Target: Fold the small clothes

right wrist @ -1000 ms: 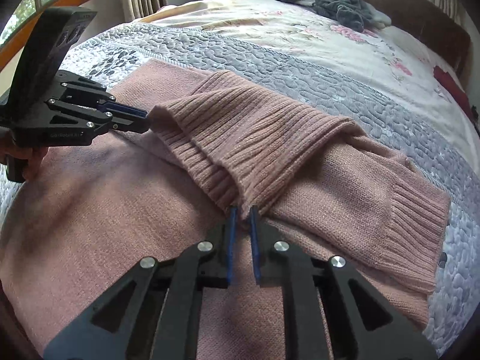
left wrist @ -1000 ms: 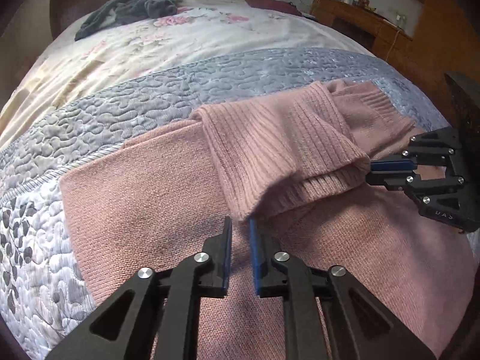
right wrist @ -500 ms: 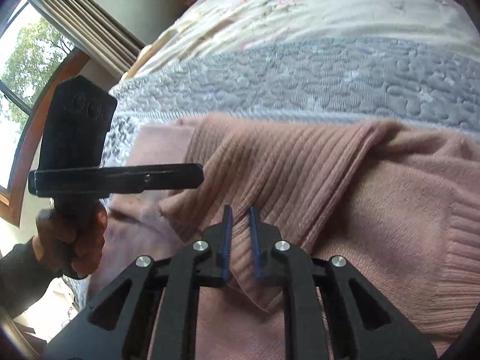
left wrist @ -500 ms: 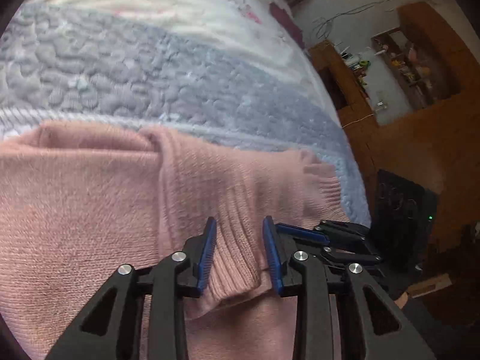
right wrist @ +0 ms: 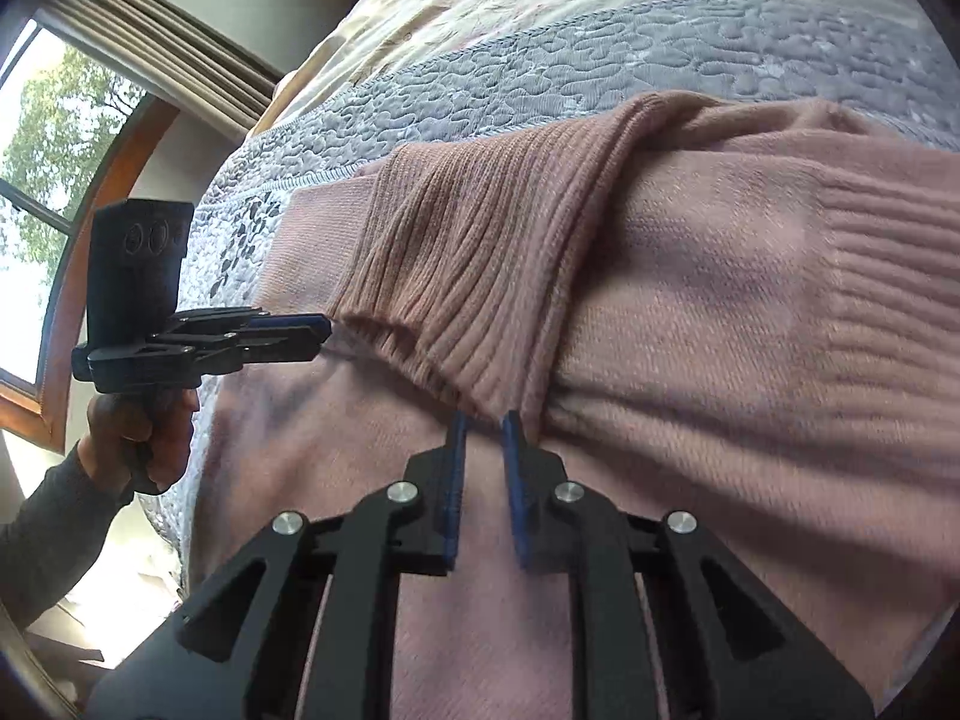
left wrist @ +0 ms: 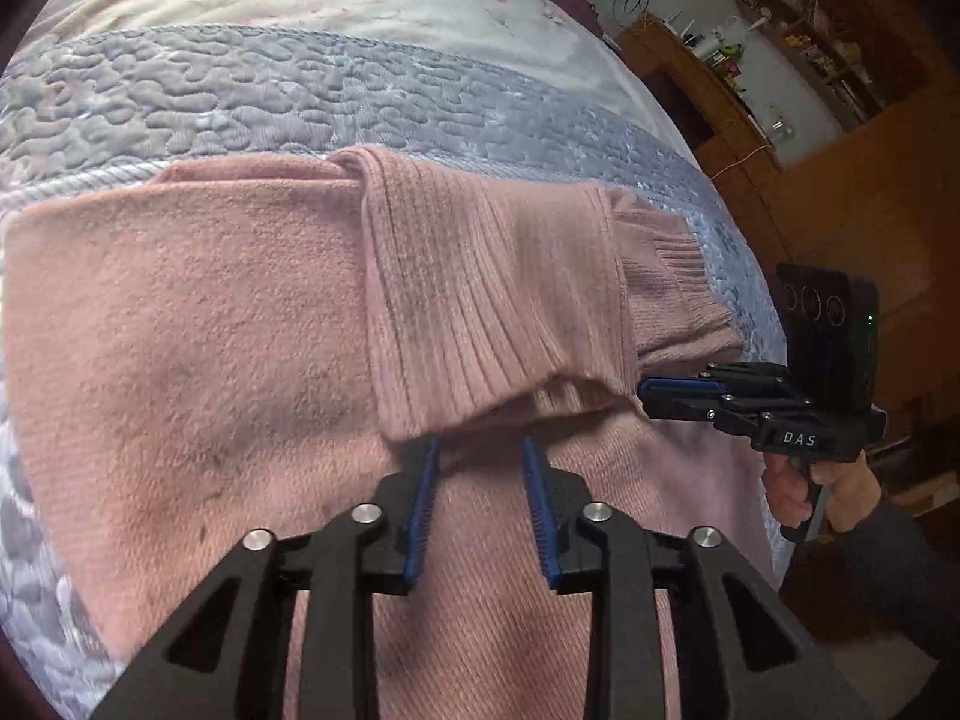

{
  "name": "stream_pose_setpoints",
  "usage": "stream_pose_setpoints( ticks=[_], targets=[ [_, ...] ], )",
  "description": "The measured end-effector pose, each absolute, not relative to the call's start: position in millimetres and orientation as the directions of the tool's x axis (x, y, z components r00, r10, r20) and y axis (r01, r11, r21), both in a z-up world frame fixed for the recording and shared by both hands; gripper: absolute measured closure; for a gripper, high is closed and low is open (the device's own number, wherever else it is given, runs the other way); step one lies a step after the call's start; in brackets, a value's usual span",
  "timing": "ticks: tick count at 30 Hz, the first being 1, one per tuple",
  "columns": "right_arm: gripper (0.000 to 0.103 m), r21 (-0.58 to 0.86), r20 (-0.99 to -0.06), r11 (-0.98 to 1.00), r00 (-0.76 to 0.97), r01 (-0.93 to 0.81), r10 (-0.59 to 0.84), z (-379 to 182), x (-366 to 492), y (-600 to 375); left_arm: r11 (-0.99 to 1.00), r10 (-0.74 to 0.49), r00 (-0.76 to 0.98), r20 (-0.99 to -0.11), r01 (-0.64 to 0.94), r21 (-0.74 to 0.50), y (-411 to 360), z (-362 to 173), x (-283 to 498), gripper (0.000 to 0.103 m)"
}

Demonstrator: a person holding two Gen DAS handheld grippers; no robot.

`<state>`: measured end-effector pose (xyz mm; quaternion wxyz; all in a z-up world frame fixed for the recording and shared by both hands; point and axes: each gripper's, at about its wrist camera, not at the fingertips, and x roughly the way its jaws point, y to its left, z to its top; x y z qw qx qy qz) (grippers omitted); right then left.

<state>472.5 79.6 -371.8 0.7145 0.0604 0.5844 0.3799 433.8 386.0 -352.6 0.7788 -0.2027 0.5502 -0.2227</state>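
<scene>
A pink knit sweater (left wrist: 198, 324) lies flat on the bed, its ribbed sleeve (left wrist: 480, 300) folded across the body. My left gripper (left wrist: 478, 450) is open just short of the sleeve's cuff edge, nothing between its pads. In the right wrist view the sleeve (right wrist: 480, 252) runs down to my right gripper (right wrist: 485, 420), whose pads stand narrowly apart with the cuff corner pinched at their tips. In the left wrist view the right gripper (left wrist: 642, 393) meets the cuff's other corner from the right. The left gripper (right wrist: 324, 333) also shows at the left in the right wrist view, a hand below it.
A quilted grey and floral bedspread (left wrist: 360, 90) covers the bed. Wooden furniture with shelves (left wrist: 810, 60) stands beyond the bed's right side. A window with curtains (right wrist: 90, 120) is on the other side. A person's hand and dark sleeve (left wrist: 840, 510) hold the right gripper.
The lifted sleeve has come down onto the sweater body. My left gripper opened and let go of the cuff, then drew back slightly. The right gripper's narrow gap is unchanged.
</scene>
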Motion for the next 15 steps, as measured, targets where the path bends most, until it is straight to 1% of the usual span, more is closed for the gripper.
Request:
stream_pose_setpoints(
  ticks=[1,2,3,4,5,6,7,8,9,10,13,15],
  targets=[
    [0.088,0.553,-0.776,0.701,0.027,-0.45,0.63,-364.4,461.5,66.5,0.811,-0.577,0.306,-0.758,0.104,-0.575,394.4,-346.4,417.6,0.058],
    [0.083,0.585,-0.759,0.695,0.021,-0.418,0.651,-357.3,447.6,48.7,0.804,-0.581,0.315,-0.751,0.075,-0.59,403.8,-341.4,399.2,0.054],
    [0.079,0.61,-0.747,0.693,0.015,-0.384,0.665,-351.3,432.6,29.9,0.793,-0.586,0.324,-0.743,0.042,-0.607,413.6,-336.2,378.5,0.048],
    [0.071,0.635,-0.734,0.691,0.01,-0.347,0.679,-345.2,416.8,10.1,0.78,-0.593,0.333,-0.733,0.012,-0.625,423.5,-330.8,355.3,0.042],
    [0.062,0.663,-0.717,0.685,0.006,-0.302,0.697,-340.1,398.0,-13.3,0.768,-0.597,0.34,-0.726,-0.017,-0.64,433.7,-325.6,331.2,0.04],
    [0.058,0.683,-0.707,0.684,0.004,-0.256,0.708,-336.3,379.8,-34.6,0.755,-0.601,0.347,-0.72,-0.047,-0.654,444.4,-320.8,305.0,0.037],
    [0.05,0.697,-0.7,0.685,0.001,-0.211,0.714,-333.9,359.8,-57.4,0.739,-0.605,0.359,-0.711,-0.081,-0.669,455.4,-316.7,278.7,0.033],
    [0.046,0.707,-0.697,0.687,-0.001,-0.166,0.717,-332.5,341.0,-78.4,0.718,-0.608,0.372,-0.702,-0.121,-0.686,466.7,-314.4,251.1,0.031],
    [0.044,0.718,-0.691,0.686,-0.002,-0.114,0.723,-332.9,320.8,-100.2,0.69,-0.615,0.384,-0.689,-0.161,-0.706,477.1,-313.6,223.6,0.027],
    [0.041,0.721,-0.691,0.689,-0.008,-0.074,0.723,-333.9,302.5,-119.2,0.662,-0.624,0.391,-0.677,-0.197,-0.723,486.1,-314.3,199.0,0.025],
    [0.04,0.714,-0.699,0.701,-0.068,0.004,0.712,-345.8,249.3,-157.6,0.61,-0.637,0.373,-0.675,-0.291,-0.737,501.1,-325.3,142.7,0.025],
    [0.04,0.716,-0.693,0.697,-0.08,0.034,0.716,-351.2,223.2,-170.1,0.541,-0.691,0.35,-0.632,-0.329,-0.774,502.4,-335.2,117.1,0.025]
  ],
)
